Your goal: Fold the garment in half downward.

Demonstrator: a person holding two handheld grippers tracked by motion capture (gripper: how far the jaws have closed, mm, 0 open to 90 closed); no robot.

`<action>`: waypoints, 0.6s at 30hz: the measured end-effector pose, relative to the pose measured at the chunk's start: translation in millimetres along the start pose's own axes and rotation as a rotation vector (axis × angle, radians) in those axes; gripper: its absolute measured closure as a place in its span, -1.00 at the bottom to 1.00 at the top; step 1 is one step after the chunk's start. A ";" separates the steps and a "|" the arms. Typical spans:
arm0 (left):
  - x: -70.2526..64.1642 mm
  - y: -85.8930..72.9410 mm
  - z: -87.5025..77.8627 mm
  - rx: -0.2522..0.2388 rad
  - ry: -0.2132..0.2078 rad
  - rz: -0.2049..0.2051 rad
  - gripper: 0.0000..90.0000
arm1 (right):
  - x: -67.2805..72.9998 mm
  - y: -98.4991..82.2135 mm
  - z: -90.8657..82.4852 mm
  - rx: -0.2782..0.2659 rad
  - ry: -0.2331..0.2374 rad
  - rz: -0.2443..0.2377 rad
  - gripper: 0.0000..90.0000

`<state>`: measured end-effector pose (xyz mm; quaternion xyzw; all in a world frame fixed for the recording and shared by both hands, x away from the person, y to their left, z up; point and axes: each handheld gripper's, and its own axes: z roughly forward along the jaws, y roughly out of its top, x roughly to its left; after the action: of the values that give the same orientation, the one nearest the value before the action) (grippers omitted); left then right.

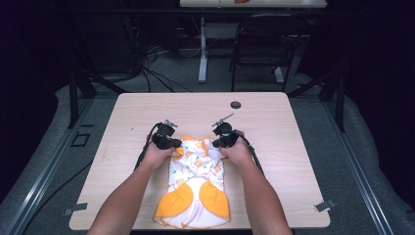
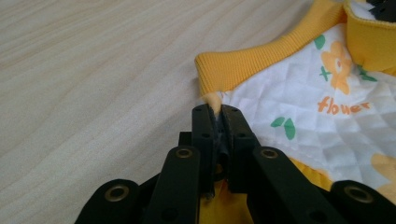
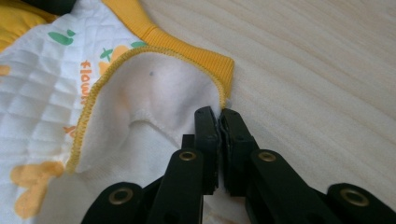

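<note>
Round cap beyond garment

The right gripper rose from six o'clock, jaws pinched on the edge of a quilted white baby garment with yellow ribbed trim and an orange flower print. The garment spread toward nine and ten o'clock; bare wooden table lay toward two o'clock.
</note>
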<state>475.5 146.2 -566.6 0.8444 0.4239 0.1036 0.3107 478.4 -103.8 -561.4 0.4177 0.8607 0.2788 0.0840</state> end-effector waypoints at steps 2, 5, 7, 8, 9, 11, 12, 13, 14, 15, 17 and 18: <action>0.0 0.5 -1.4 0.000 -0.006 0.000 0.91 | 0.2 0.5 -0.8 0.010 -0.003 -0.008 0.93; 0.2 1.3 -4.8 -0.006 -0.003 0.008 0.93 | 2.7 1.4 -3.6 0.003 -0.016 -0.024 0.93; -0.7 2.5 -9.1 -0.015 -0.006 0.005 0.94 | 3.9 3.0 -9.5 -0.018 -0.027 -0.049 0.93; -0.7 2.5 -9.1 -0.015 -0.006 0.005 0.94 | 3.9 3.0 -9.5 -0.018 -0.027 -0.049 0.93; -1.0 3.1 -11.8 -0.020 -0.007 0.008 0.94 | 4.3 4.0 -14.2 -0.029 -0.030 -0.064 0.93; -1.2 4.7 -16.7 -0.028 -0.006 0.016 0.94 | 5.4 4.6 -18.3 -0.039 -0.031 -0.084 0.93; -1.3 5.9 -19.4 -0.029 -0.009 0.020 0.94 | 5.4 4.6 -18.3 -0.039 -0.031 -0.084 0.93; -2.0 8.3 -24.6 -0.049 -0.001 0.024 0.94 | 7.3 4.8 -21.5 -0.065 -0.042 -0.100 0.93; -2.0 8.3 -24.6 -0.049 -0.001 0.024 0.94 | 7.3 4.8 -21.5 -0.065 -0.042 -0.100 0.93; -1.8 9.4 -27.7 -0.050 -0.006 0.025 0.94 | 7.1 5.7 -24.2 -0.068 -0.043 -0.120 0.93; -2.1 11.4 -32.3 -0.062 0.000 0.034 0.94 | 9.0 7.6 -29.3 -0.072 -0.049 -0.137 0.93; -2.8 12.4 -34.5 -0.069 0.003 0.035 0.94 | 11.5 10.6 -35.3 -0.079 -0.061 -0.155 0.93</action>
<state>466.7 153.5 -531.7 0.8404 0.4056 0.1248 0.3370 464.8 -104.2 -525.2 0.3546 0.8757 0.2924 0.1480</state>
